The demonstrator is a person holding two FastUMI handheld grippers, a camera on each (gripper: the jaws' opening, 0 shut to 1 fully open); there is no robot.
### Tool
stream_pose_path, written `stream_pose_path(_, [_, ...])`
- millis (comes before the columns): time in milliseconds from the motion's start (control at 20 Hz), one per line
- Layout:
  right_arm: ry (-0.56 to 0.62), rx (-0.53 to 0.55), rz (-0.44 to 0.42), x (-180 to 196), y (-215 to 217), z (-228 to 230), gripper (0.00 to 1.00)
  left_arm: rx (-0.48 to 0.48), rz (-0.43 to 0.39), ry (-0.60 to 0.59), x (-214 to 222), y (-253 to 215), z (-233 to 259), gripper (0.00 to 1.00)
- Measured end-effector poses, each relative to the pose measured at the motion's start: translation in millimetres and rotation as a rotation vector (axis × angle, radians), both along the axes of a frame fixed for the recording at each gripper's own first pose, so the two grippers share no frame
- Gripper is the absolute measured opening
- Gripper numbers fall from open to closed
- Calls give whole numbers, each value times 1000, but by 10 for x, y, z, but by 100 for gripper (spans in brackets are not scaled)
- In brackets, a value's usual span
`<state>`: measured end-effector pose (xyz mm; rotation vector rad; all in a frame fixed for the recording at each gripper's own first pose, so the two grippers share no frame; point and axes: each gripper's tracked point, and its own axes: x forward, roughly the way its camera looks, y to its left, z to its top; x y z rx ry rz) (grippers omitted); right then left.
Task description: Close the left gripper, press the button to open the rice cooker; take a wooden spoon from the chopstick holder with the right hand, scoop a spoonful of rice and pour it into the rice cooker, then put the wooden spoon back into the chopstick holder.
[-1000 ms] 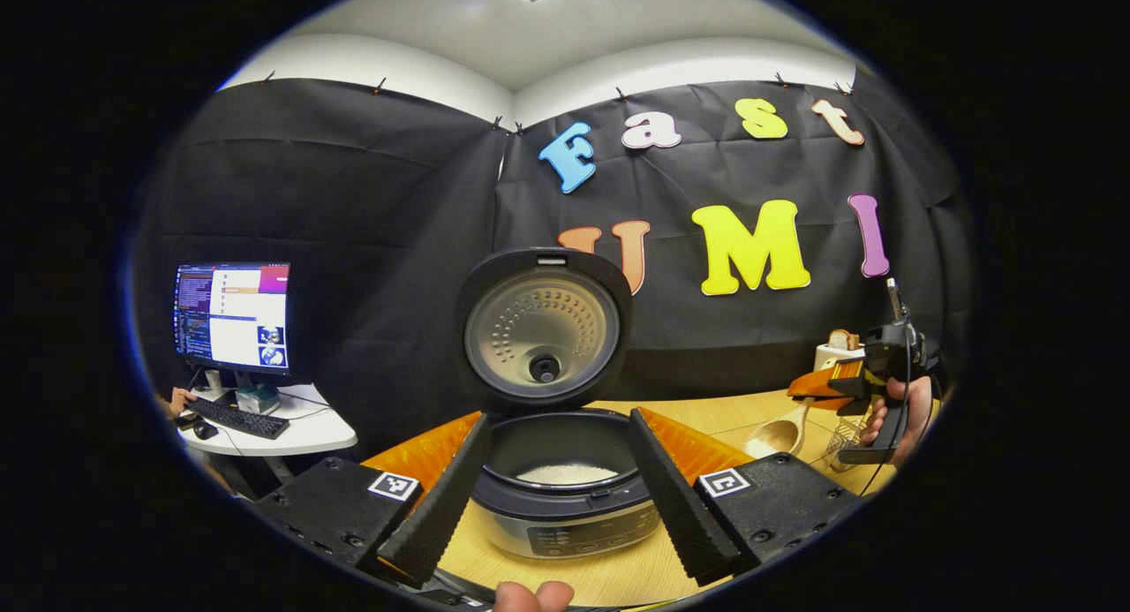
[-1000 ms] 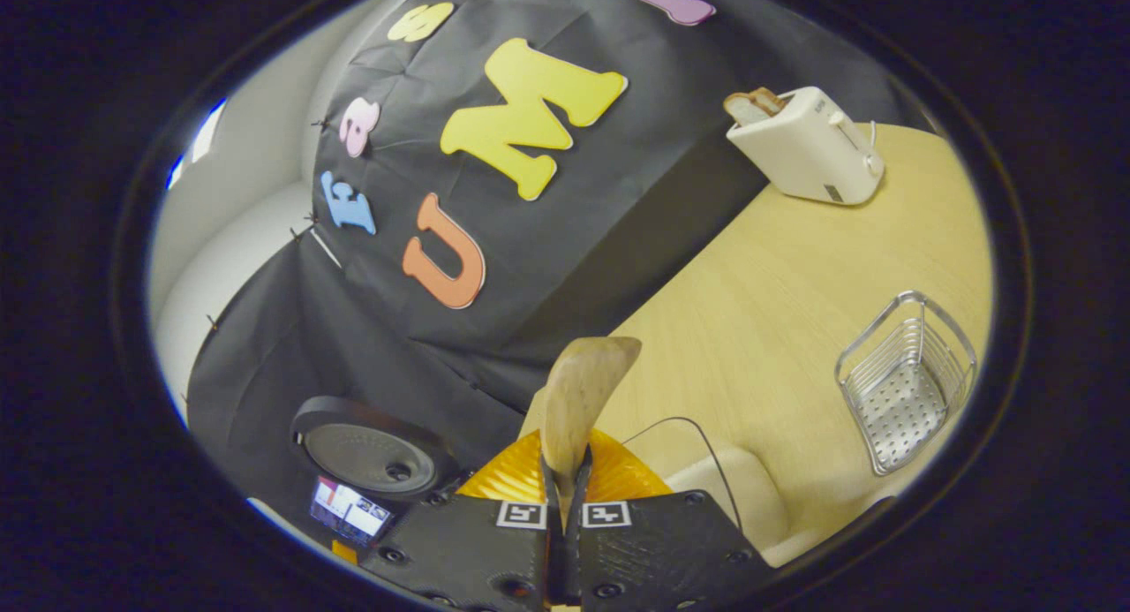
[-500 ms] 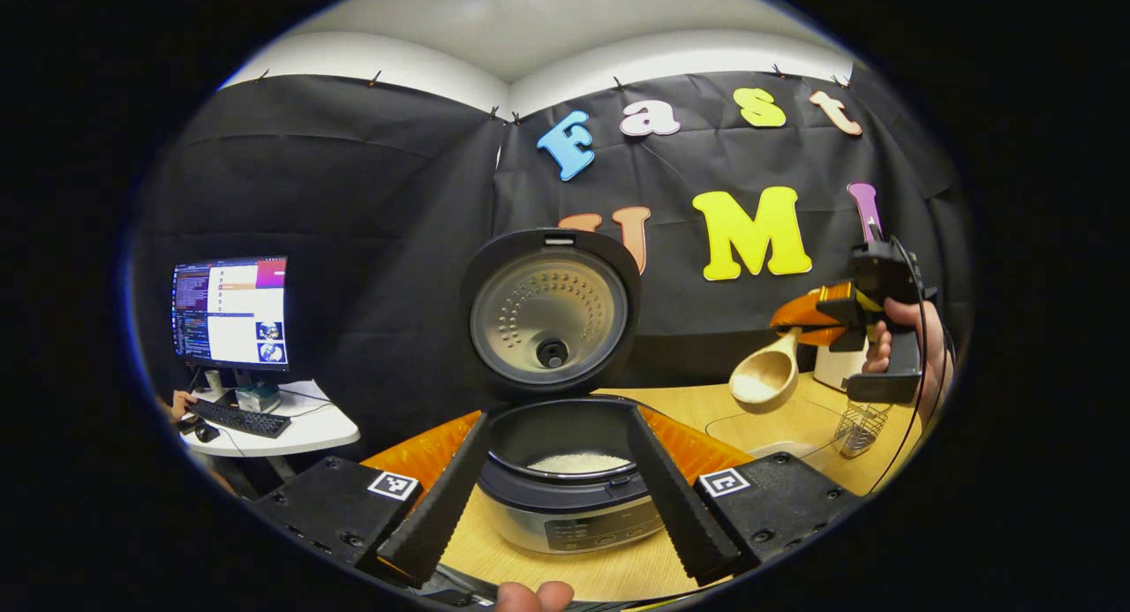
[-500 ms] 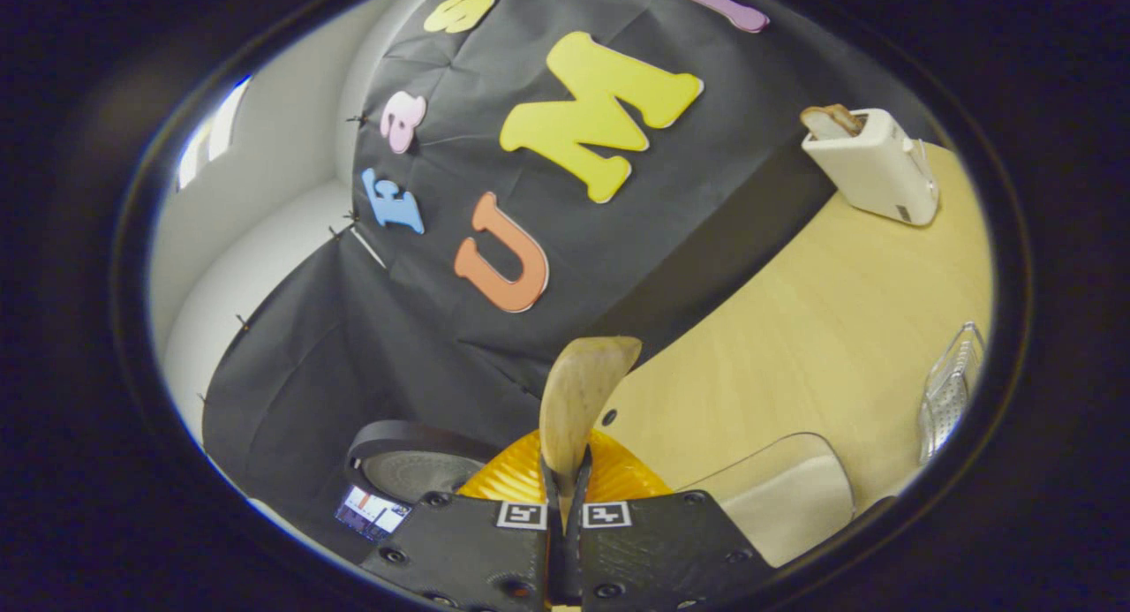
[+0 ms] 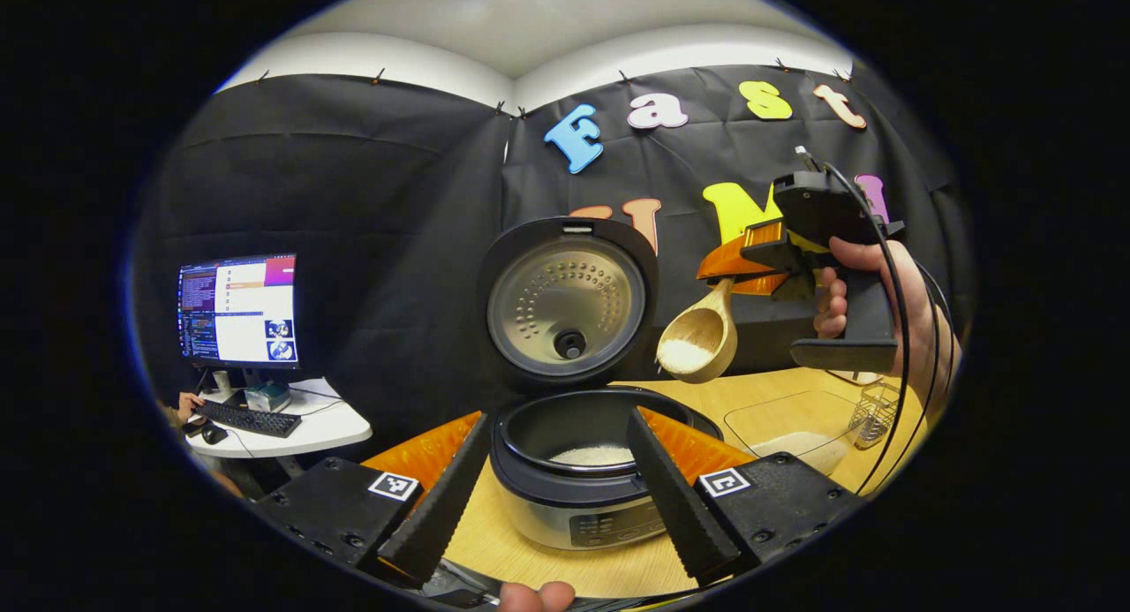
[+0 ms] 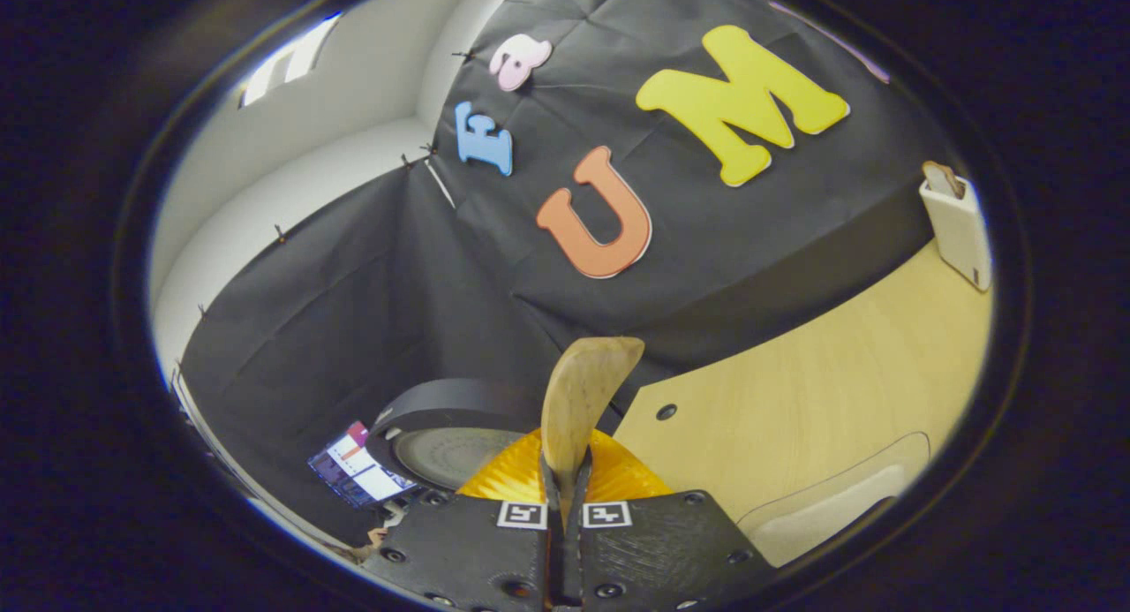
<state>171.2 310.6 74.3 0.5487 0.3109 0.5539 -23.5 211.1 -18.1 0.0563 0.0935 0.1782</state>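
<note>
Overhead, right gripper (image 5: 737,272) pinches wooden spoon (image 5: 699,340) with rice, above open rice cooker (image 5: 587,471); left gripper (image 5: 556,497) spread.

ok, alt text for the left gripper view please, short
A hand holds the right gripper, shut on a wooden spoon carrying rice, raised to the right of the open rice cooker, beside its upright lid. The left gripper frames the cooker, fingers spread, rice visible in the pot. A monitor glows far left.
</note>
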Motion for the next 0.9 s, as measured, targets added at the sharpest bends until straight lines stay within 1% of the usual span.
stream_pose_path(200, [-34,-94,23,0,259,-89,0,-7,7,15,-11,41,-42,99])
stream_pose_path(300, [-77,-161,26,-13,360,-88,0,-7,3,20,-4,33,-46,99])
stream_pose_path(450, [-142,-257,56,-50,535,-81,0,-9,9,22,-8,49,-49,99])
stream_pose_path(750, [-269,-403,49,-95,690,-42,0,-4,27,24,-30,124,-37,99])
stream_pose_path(900, [-340,-518,52,-121,795,-37,0,-18,30,21,-33,162,-31,99])
